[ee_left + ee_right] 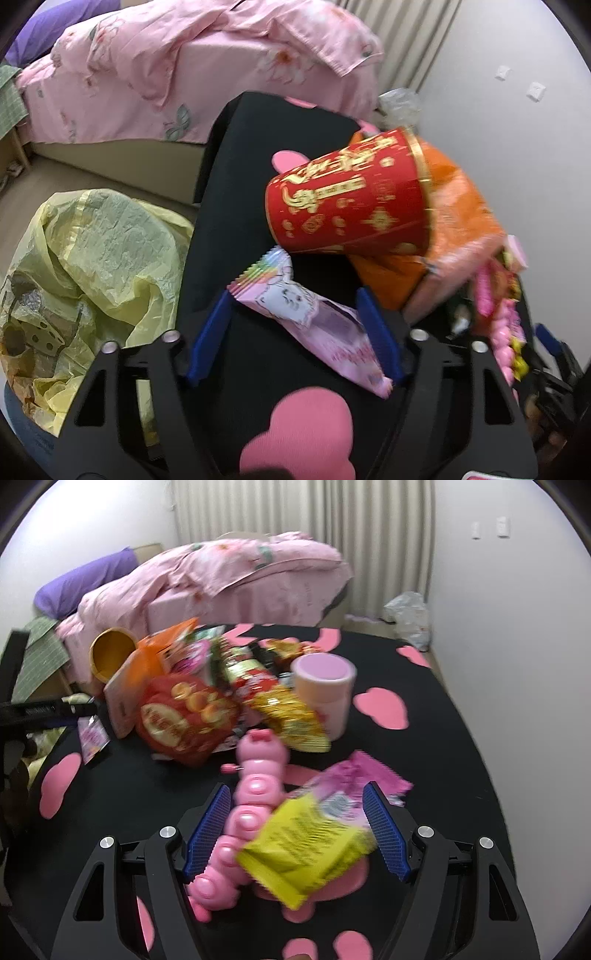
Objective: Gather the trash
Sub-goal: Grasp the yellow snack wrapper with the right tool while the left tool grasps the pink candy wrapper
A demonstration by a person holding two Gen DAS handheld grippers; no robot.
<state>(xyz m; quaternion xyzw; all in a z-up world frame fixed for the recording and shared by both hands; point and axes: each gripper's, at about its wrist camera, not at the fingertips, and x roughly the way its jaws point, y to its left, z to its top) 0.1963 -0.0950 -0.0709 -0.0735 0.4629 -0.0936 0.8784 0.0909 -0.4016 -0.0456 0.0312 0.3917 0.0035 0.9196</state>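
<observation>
left claw (291,332): open, pink wrapper (314,317) between its pads, contact unclear | right claw (295,830): open over blurred yellow packet (306,849) and pink toy (251,797) | trash pile (207,701): mid-desk (461,775), partly overlapping | yellow bag (92,266): off desk's left edge

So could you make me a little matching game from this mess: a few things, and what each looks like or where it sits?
Things:
1. red cup
2. pale pink jar
3. yellow packet
4. pink wrapper

States:
A. upright on the table
B. between the right hand-held gripper's fingers
C. on its side
D. between the left hand-held gripper's fingers

Pairs: 1-C, 2-A, 3-B, 4-D
</observation>
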